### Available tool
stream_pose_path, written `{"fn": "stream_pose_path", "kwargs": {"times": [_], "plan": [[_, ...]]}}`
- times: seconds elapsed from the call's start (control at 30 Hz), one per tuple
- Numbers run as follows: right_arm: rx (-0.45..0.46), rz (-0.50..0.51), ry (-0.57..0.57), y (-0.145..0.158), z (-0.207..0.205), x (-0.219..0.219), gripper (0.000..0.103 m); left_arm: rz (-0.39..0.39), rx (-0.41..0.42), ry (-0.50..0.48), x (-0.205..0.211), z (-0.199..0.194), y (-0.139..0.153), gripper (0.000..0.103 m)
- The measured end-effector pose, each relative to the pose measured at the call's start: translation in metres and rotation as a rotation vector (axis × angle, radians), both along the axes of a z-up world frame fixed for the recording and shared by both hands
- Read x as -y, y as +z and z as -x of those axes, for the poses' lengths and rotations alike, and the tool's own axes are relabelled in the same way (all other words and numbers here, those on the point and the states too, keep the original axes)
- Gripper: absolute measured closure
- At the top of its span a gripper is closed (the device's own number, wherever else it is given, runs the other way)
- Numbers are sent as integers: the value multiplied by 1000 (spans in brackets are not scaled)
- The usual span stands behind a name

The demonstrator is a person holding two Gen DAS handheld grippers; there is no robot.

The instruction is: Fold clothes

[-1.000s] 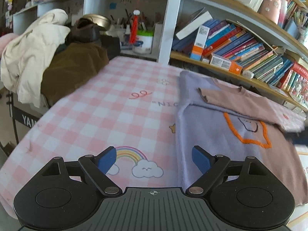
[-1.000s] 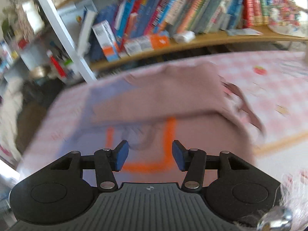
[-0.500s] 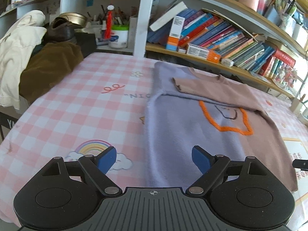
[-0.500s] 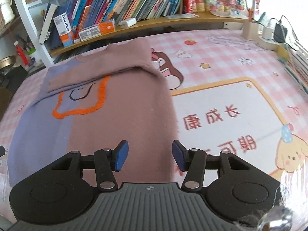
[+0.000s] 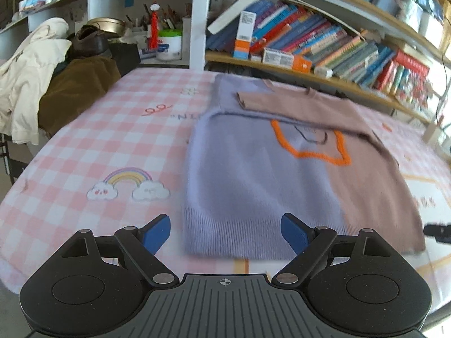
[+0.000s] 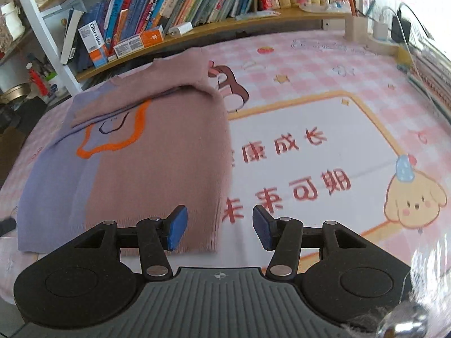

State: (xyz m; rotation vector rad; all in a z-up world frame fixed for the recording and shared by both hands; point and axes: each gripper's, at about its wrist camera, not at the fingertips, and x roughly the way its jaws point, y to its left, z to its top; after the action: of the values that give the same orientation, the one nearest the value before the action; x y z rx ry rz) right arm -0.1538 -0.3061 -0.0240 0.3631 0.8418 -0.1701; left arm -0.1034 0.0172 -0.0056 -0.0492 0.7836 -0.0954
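Observation:
A lilac and mauve knitted sweater [image 5: 253, 174] with an orange outline motif lies flat on the pink checked table, both sleeves folded across its chest. It also shows in the right wrist view [image 6: 135, 169]. My left gripper [image 5: 225, 233] is open and empty, just in front of the lilac hem's left corner. My right gripper [image 6: 218, 229] is open and empty, in front of the mauve hem's right corner. A dark tip of the right gripper [image 5: 438, 232] shows at the left view's right edge.
The checked tablecloth [image 5: 112, 146] has a rainbow print at left and a white panel with red characters [image 6: 296, 169] at right. A pile of beige and brown clothes [image 5: 42, 84] sits at far left. A bookshelf [image 5: 310, 48] runs behind the table. Pen holders and chargers [image 6: 375, 31] stand at far right.
Both grippers have drawn back toward the near table edge and now face the sweater's hem. The left moved rightward along the table. Both stayed open.

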Motion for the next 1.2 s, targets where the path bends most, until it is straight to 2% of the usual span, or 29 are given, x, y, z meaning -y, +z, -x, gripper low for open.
{"fn": "stream_pose_path", "kwargs": {"times": [0.17, 0.3, 0.43, 0.5, 0.57, 0.63, 0.83, 0.97, 1.2], "plan": [[15, -39, 1, -3, 12, 0, 54, -27, -16, 26, 0, 13, 1, 15], [1, -49, -2, -6, 19, 1, 54, 31, 18, 19, -6, 21, 5, 15], [-6, -53, -14, -7, 20, 3, 54, 66, 14, 17, -15, 16, 3, 16], [-8, -54, -18, -7, 17, 2, 54, 81, 2, 21, -19, 10, 1, 16], [-10, -59, -20, -6, 13, 2, 54, 94, -5, 32, -24, 3, 0, 24], [-13, -63, -19, -6, 10, 2, 54, 102, -9, 46, -28, -4, -2, 26], [-33, -67, -35, -5, -5, 3, 60, 135, -37, 96, -43, -30, -8, 26], [-45, -59, -30, -5, -16, 1, 61, 160, -77, 99, -46, -45, -17, 26], [-72, -40, -24, -8, -29, -5, 64, 160, -135, 95, -47, -65, -28, 26]]}}
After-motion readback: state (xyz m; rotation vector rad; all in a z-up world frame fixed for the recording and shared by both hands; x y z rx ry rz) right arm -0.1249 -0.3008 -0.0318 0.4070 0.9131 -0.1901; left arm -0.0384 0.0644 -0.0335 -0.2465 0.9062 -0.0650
